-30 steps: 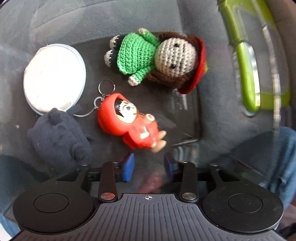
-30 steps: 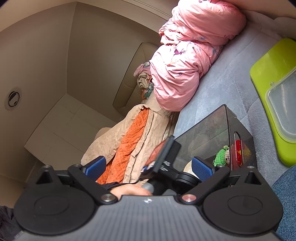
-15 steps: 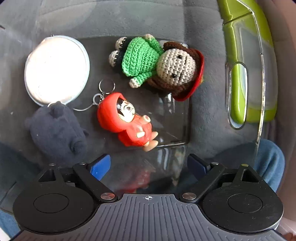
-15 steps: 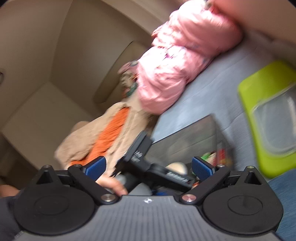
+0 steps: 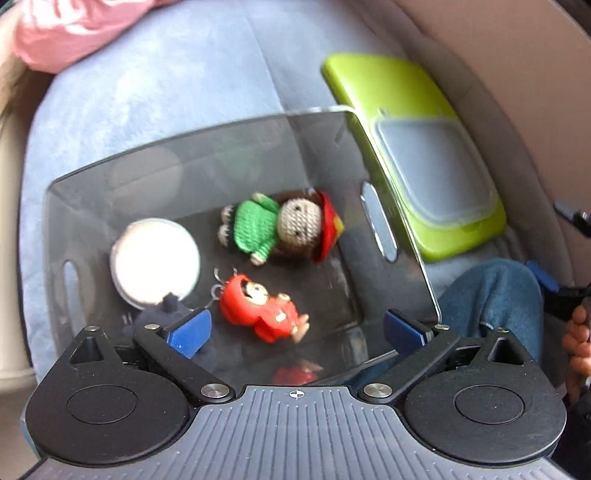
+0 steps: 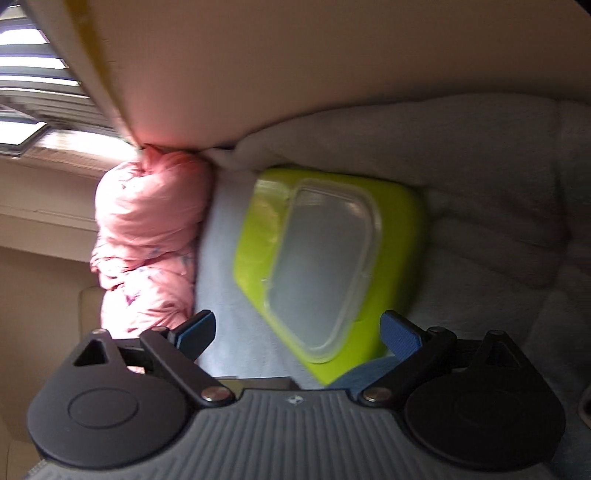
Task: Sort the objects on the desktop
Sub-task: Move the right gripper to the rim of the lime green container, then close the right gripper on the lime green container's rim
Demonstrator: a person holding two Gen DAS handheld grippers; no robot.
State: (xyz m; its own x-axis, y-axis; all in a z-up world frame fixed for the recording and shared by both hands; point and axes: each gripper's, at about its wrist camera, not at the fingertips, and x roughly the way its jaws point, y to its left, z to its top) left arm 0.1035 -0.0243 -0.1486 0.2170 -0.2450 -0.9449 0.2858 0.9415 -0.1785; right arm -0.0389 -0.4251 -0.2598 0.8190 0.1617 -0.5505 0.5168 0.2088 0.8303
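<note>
A dark see-through box (image 5: pixel 388 236) stands on a blue-grey cushion. In it lie a red hooded figure keychain (image 5: pixel 264 314), a crocheted doll in green (image 5: pixel 280 225), a round white pouch (image 5: pixel 155 262) and a dark plush toy (image 5: pixel 166 317). My left gripper (image 5: pixel 295 330) hangs above the box, its jaws still opening and nothing between them. My right gripper (image 6: pixel 297 332) is open and empty, pointing at a lime-green tray (image 6: pixel 391 206) that carries a clear plastic lid (image 6: pixel 325 266). The same tray (image 5: pixel 384 88) lies right of the box.
A pink quilt (image 6: pixel 147 229) is bundled at the cushion's far end, also as a pink quilt (image 5: pixel 74 29) at top left. A jeans-clad knee (image 5: pixel 487 295) and a hand (image 5: pixel 578 343) are at the right. A beige backrest (image 6: pixel 332 74) rises behind the tray.
My left gripper opened wide, left the red figure lying in the box, and rose. My right gripper swung away from the box and the left hand toward the green tray.
</note>
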